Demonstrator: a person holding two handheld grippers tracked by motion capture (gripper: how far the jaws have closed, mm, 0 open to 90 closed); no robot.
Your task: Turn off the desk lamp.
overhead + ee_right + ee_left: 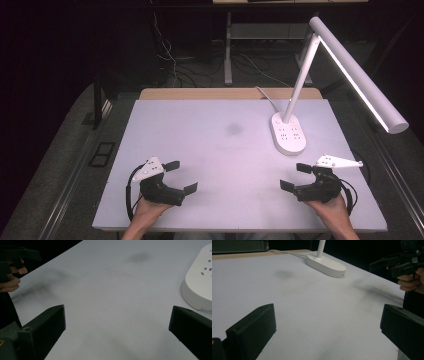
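My left gripper point(181, 176) hovers over the near left of the white table point(220, 150), jaws wide apart with nothing between them. My right gripper point(296, 176) is at the near right, also open and empty. In the left gripper view its own gripper point(327, 327) frames bare table, and the other hand's gripper point(398, 263) is at the upper right. In the right gripper view its own gripper point(117, 327) stands open over bare table, with the other gripper point(15, 257) at the upper left.
A white desk lamp with an oval base point(287, 132) stands at the table's right rear, its lit bar point(360, 75) reaching out past the right edge. The base point(325, 263) point(198, 286) lies ahead of both grippers. A faint dark smudge point(234, 128) marks the table's middle.
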